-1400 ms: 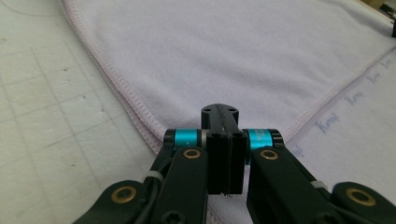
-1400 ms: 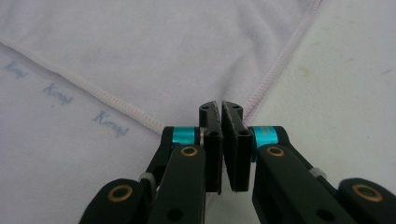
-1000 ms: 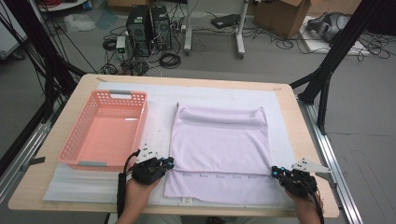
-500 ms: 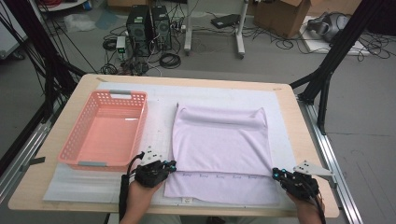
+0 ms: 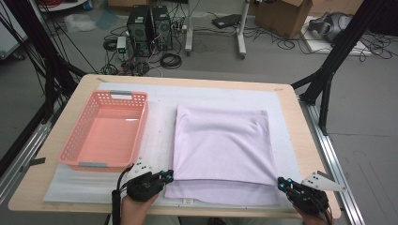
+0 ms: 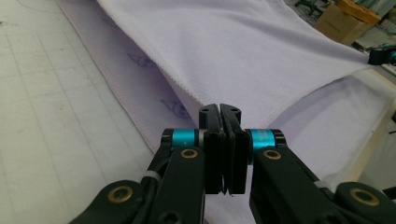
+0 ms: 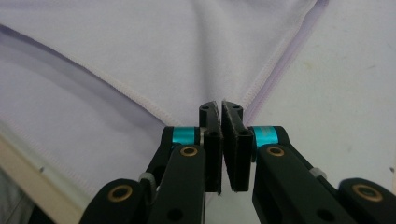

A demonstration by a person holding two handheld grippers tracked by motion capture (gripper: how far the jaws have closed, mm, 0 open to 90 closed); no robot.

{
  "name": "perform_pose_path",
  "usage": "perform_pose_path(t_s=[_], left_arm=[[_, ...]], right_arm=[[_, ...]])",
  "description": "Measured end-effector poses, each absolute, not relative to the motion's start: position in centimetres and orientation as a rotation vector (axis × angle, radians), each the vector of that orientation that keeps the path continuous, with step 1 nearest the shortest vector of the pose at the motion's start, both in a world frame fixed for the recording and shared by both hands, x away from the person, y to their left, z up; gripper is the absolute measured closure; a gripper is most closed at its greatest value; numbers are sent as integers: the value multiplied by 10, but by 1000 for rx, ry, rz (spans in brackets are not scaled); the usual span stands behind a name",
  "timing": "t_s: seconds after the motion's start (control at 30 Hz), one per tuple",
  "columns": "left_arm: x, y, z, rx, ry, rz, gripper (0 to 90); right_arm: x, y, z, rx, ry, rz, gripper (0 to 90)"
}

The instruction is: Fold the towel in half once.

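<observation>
1. High view: A pale purple cloth lies flat on a white mat in the middle of the table. It looks folded over once, because a strip of the bottom layer sticks out at the near side. The left tongs are at the near left corner of the top layer. The right tongs are at the near right corner. A pink basket sits to the left of the cloth with nothing in it.

2. Left gripper view: The left tongs are squeezed tight together, and they seem to pinch the corner of the cloth's top layer. The right tongs show far off at the other corner.

3. Right gripper view: The right tongs are squeezed shut too, right on the stitched corner of the cloth.

4. How far along: The first fold looks done and both corners look grabbed. Another fold probably comes next. The cloth is not in the basket yet.
</observation>
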State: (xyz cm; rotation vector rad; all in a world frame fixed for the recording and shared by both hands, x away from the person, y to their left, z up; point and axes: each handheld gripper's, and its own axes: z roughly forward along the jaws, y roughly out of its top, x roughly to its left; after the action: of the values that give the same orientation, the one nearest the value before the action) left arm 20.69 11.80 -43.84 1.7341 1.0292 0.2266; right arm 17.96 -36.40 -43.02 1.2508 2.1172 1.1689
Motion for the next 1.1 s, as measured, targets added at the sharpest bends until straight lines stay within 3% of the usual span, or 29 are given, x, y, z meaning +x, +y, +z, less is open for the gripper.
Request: perform_pose_path(t_s=[0.5,0.7,0.73,0.8,0.87,0.97,1.1], left_arm=[[167,126,-437,1672,1043,216,878],[165,125,-443,1732,1063,219,869],[166,124,-444,1732,1084,237,824],[169,124,-444,1735,1104,255,627],[172,124,-443,1728,1102,293,559],[181,124,-443,1712,1129,314,483],[192,123,-445,1715,1151,331,463]], right_arm=[[139,-365,-426,1233,2140,1190,865],[140,-366,-432,1295,2184,1155,838],[141,-365,-435,1308,2185,1135,774],[144,-367,-437,1341,2148,1129,661],[146,-372,-434,1370,2091,1164,617],[152,-378,-435,1409,2029,1170,597],[167,-374,-444,1434,2059,1140,579]])
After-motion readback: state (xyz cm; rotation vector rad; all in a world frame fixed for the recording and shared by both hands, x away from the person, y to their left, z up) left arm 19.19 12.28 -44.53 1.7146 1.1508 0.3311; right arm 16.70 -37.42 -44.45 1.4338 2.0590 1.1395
